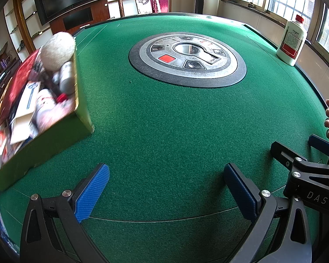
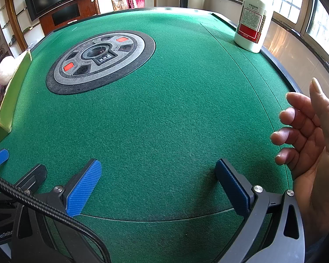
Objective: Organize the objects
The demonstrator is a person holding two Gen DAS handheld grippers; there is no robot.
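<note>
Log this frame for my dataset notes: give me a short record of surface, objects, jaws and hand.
surface: green felt table with round centre panel
box: green box at left edge, filled with mixed items
bottle: white bottle, red cap, upright at far right edge
left gripper: jaws open, empty
right gripper: jaws open, empty
hand: open, right of right gripper

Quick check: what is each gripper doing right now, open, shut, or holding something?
Left gripper: jaws open, holding nothing.
Right gripper: jaws open, holding nothing.
</note>
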